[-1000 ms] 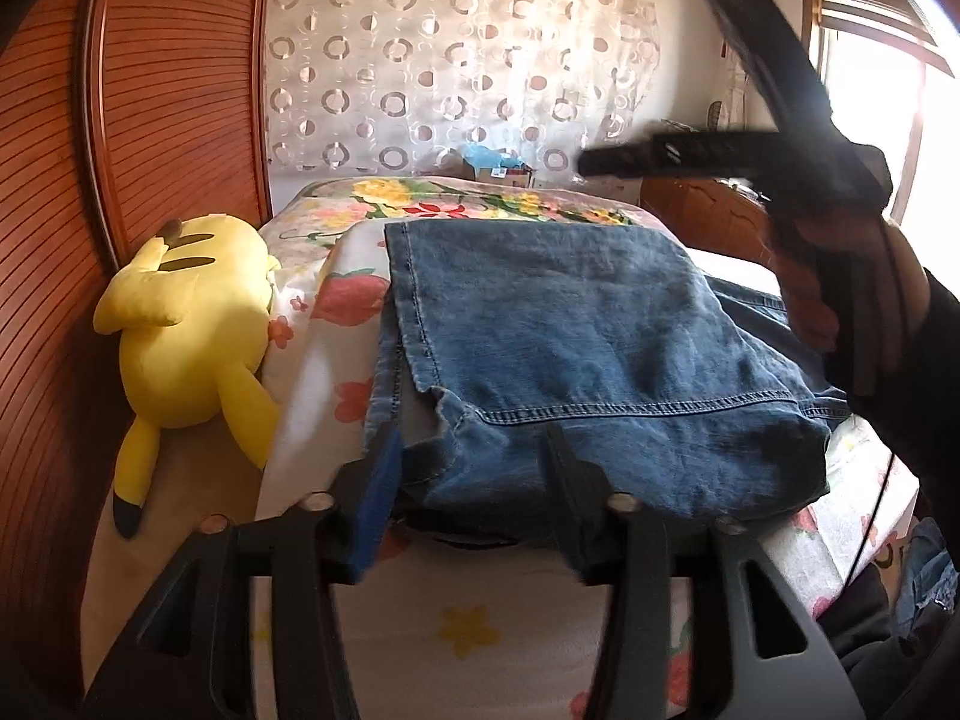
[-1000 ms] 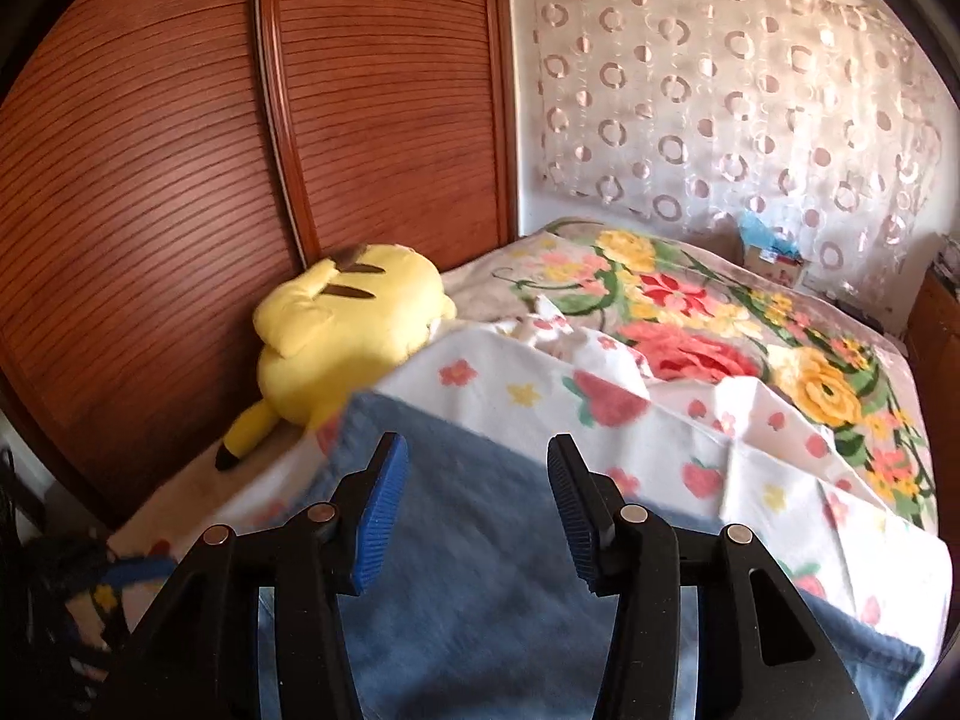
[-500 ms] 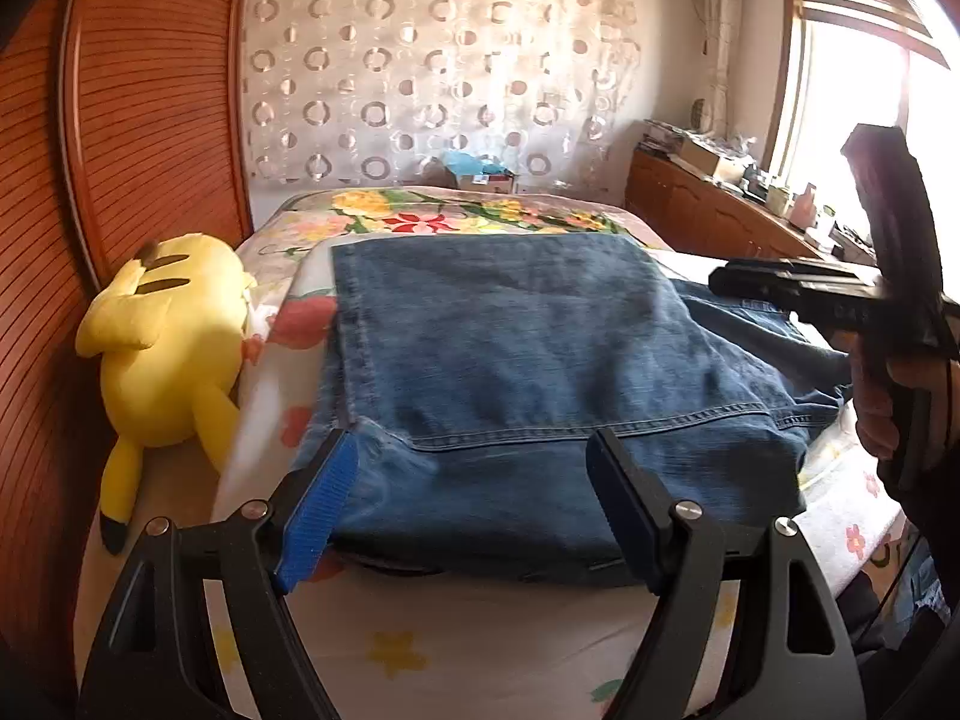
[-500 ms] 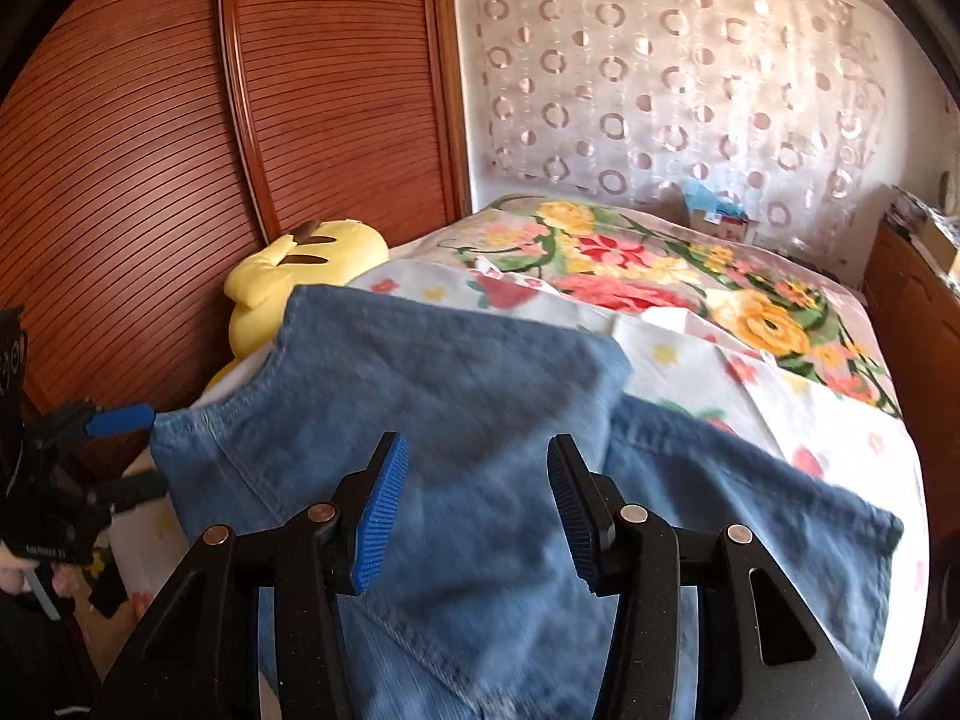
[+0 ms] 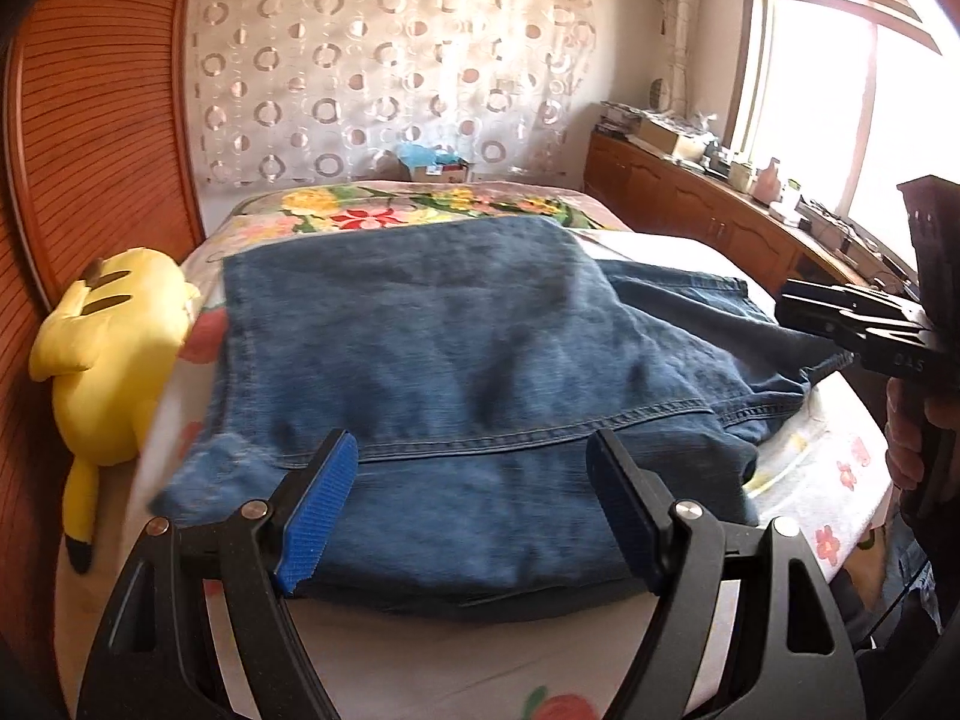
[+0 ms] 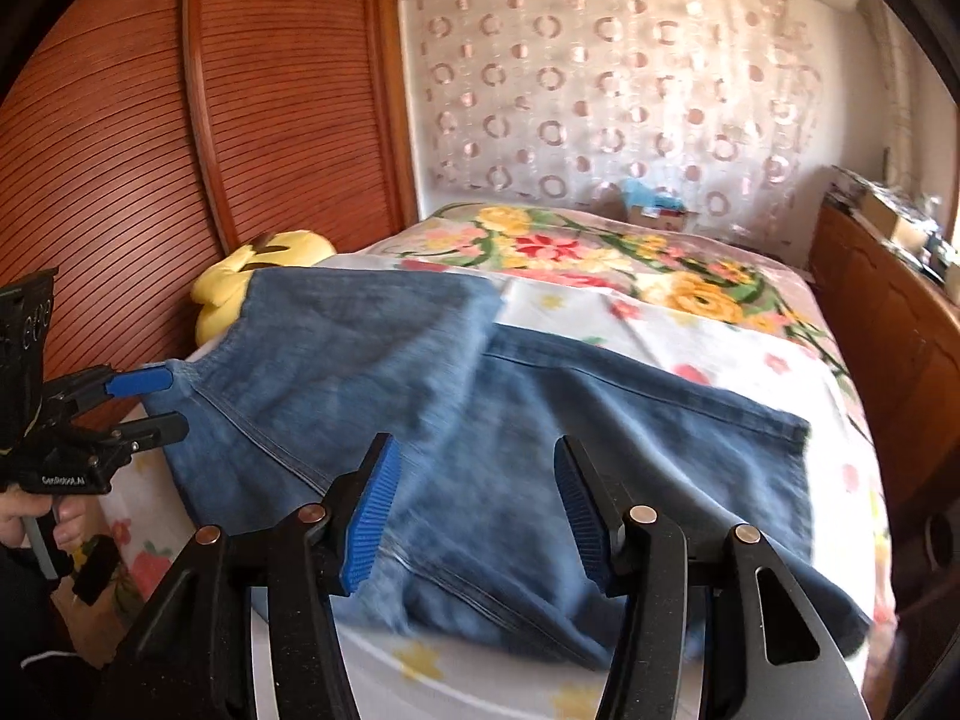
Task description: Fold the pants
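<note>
Left gripper [image 5: 468, 504]: nearest in its own view, jaws spread wide with nothing between the blue pads, hovering at the near edge of the folded denim.
Right gripper [image 6: 474, 510]: jaws likewise apart and empty, poised over the near part of the cloth; in the left view it shows at the right border, gripped by a hand [image 5: 918, 420].
Pants [image 5: 456, 372]: blue jeans lying on the bed, folded over so one layer covers another, a stitched seam running across the near part; the lower layer sticks out to the right.
Bedsheet [image 5: 822, 468]: white with small flowers, under the jeans.
Plush toy [image 5: 108, 342]: yellow, at the bed's left side against the wooden wardrobe [image 6: 270, 120].
Floral blanket [image 6: 630, 264]: beyond the jeans.
Curtain [image 5: 384, 72]: circle-patterned, farthest back.
</note>
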Available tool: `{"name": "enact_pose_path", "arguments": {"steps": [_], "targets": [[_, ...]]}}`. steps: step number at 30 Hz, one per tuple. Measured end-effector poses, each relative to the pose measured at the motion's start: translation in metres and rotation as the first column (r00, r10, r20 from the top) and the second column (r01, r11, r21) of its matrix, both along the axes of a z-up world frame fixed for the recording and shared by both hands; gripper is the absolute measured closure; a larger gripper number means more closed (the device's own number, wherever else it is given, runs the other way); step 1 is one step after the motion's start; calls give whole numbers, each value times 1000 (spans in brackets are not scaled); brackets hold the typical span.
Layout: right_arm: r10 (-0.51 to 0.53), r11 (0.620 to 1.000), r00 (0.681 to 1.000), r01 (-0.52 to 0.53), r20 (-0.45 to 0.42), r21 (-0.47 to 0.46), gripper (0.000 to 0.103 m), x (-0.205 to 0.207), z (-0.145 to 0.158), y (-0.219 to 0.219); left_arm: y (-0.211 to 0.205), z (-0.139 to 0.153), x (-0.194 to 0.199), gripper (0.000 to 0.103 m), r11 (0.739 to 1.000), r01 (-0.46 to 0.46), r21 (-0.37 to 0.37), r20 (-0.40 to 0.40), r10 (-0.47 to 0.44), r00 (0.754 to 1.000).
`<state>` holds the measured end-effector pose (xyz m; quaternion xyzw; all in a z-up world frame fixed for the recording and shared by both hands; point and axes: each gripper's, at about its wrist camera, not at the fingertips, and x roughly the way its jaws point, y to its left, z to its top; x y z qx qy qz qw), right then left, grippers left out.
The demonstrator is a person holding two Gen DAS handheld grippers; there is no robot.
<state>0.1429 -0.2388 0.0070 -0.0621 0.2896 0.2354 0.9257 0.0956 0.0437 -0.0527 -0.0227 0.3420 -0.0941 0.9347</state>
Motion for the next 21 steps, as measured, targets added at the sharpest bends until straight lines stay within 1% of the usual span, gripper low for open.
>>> {"name": "enact_pose_path", "arguments": {"steps": [6,14,18,21], "targets": [[-111,994,994,111,-14,-7,46,-21,-6,-52,-28,-8,5,24,998,61,8,-24,-60,998],[-258,966,965,259,-54,9,46,-42,-18,-114,-59,-14,10,24,992,122,12,-49,-121,991],[-308,951,949,310,-71,17,46,-47,-20,-131,-70,-15,12,24,990,140,17,-57,-138,989],[-329,942,940,333,-85,39,46,-48,-19,-134,-76,-20,14,24,989,144,24,-73,-142,987]]}}
